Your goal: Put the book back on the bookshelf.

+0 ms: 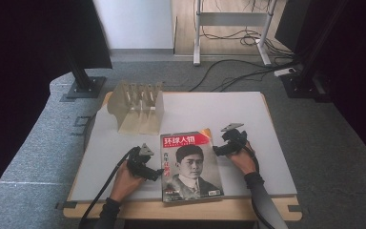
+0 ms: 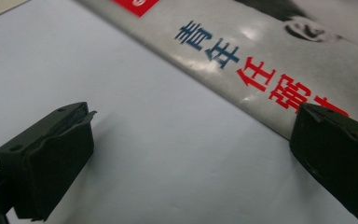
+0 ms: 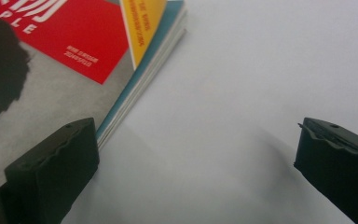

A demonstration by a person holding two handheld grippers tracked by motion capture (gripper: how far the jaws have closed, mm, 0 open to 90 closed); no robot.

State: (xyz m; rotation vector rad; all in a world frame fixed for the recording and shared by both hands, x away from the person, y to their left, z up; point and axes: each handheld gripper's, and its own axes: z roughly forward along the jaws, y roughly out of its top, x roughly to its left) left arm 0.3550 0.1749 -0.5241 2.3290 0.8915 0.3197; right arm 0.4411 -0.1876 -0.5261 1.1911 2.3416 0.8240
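Magazine (image 1: 190, 164): lies flat on the white table (image 1: 248, 114), near the front edge, between both grippers.
Left gripper (image 1: 156, 174): jaws wide apart, at the magazine's left edge, holding nothing.
Right gripper (image 1: 216, 151): jaws wide apart, at the right edge, holding nothing.
Wooden rack (image 1: 136, 107): behind the magazine.

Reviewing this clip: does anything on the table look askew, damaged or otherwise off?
Little stands out. The magazine lies flat but slightly rotated against the table edges, with its bottom edge at the table's front edge. Its top right cover corner is lifted off the pages beneath. The wooden rack stands upright.
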